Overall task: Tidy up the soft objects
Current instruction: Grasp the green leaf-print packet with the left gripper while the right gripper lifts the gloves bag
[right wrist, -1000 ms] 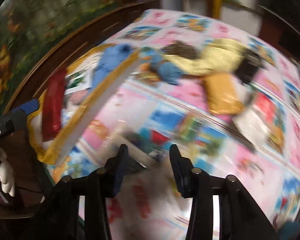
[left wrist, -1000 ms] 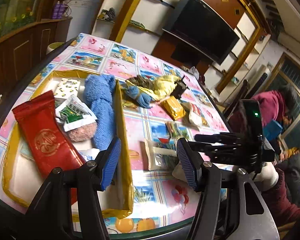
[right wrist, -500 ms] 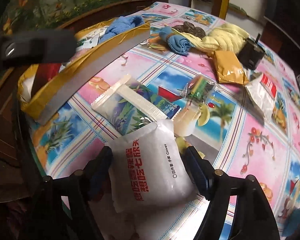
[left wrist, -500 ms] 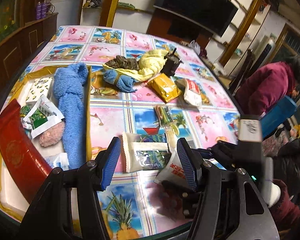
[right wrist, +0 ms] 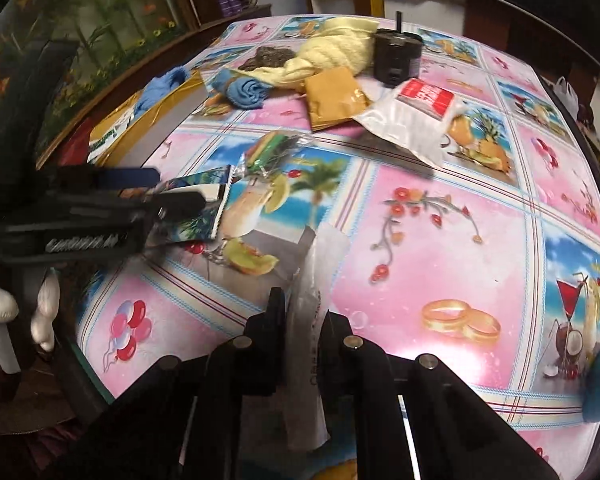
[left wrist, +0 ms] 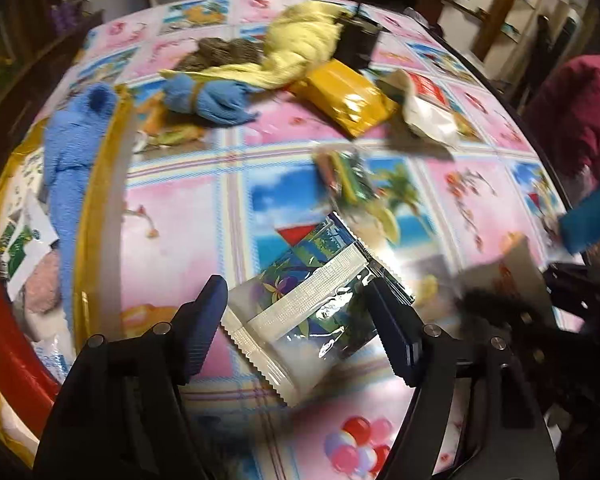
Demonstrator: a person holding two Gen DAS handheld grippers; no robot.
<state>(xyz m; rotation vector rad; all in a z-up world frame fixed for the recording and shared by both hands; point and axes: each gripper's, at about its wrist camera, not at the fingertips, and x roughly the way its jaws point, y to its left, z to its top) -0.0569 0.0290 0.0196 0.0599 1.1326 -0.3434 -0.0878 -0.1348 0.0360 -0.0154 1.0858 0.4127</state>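
1. Right wrist view: the right gripper is now clamped on the white pouch, which half a second ago lay flat on the table between its spread jaws; it now stands on edge, lifted near the front edge.
2. Left wrist view: the left gripper has moved in and its jaws stand wide apart either side of the printed sachet, which lies flat on the table and is not yet gripped.
3. The tray at the left edge already holds a blue towel and a red pouch.
4. Judgement: one item is secured for the tray, and the sachet looks ready to be pinched next.
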